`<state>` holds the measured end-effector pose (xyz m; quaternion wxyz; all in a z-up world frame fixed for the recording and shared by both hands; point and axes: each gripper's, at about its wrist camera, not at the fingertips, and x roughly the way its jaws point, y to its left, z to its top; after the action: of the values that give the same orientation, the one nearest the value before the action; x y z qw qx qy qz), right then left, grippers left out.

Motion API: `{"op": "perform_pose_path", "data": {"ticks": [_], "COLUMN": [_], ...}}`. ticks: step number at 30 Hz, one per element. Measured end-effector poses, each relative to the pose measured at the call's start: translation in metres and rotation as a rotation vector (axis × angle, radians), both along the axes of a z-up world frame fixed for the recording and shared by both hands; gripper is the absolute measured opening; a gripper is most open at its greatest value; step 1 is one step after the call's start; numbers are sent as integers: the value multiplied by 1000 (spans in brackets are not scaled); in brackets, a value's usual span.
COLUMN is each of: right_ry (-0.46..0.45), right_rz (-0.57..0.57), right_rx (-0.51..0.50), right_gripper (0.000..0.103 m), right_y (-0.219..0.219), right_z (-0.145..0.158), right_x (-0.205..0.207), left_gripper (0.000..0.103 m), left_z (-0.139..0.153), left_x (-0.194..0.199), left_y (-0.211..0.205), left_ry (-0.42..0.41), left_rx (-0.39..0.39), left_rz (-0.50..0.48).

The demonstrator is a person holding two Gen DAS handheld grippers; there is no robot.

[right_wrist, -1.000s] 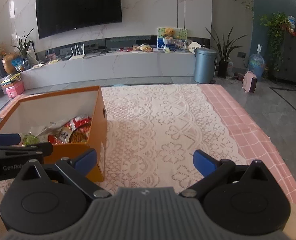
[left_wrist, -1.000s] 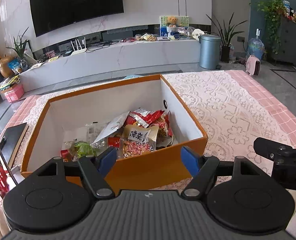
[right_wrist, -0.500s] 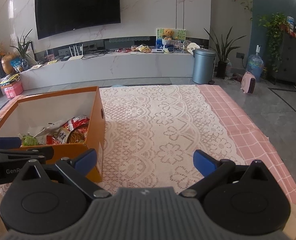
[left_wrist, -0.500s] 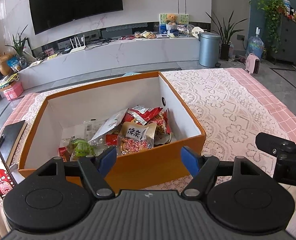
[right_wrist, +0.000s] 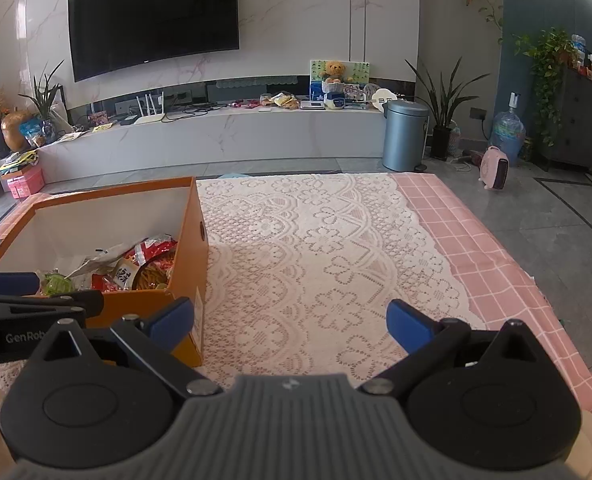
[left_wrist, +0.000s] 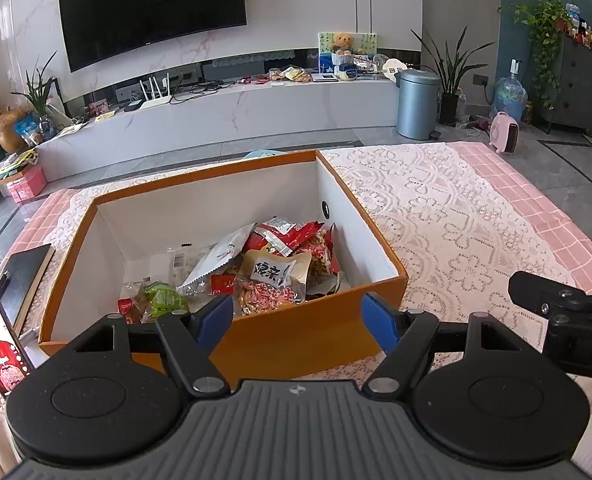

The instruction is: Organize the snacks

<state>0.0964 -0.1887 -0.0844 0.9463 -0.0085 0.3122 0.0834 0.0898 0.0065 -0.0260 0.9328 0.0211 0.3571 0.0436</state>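
Near the table's left edge, the orange box (left_wrist: 296, 332) holds a heap of snack packets (left_wrist: 272, 264); no snacks remain on the lace cloth (right_wrist: 315, 248), so the sorting looks nearly done. Both the left gripper (left_wrist: 297, 318) and right gripper (right_wrist: 290, 320) gape wide, empty, the packets lying beyond the left one's fingertips.

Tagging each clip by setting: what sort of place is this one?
Most likely a home living room: a wall-mounted television above a long marble media console, potted plants, and a lace-covered table holding an orange snack box.
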Motion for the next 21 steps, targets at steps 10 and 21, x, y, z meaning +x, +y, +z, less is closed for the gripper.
{"op": "perform_pose_path", "data": {"ticks": [10,21], "right_ry": [-1,10], "right_rz": [1,-14], "right_rx": [-22,-25], "right_gripper": [99,99], "right_y": [2,0], "right_z": [-1,-2], "right_x": [1,3], "left_gripper": [86,86], "left_z": [1,2], "left_x": [0,1], "left_y": [0,-1], "left_ry": [-2,0], "left_rx": [-3,-2], "left_rz": [1,-4]}}
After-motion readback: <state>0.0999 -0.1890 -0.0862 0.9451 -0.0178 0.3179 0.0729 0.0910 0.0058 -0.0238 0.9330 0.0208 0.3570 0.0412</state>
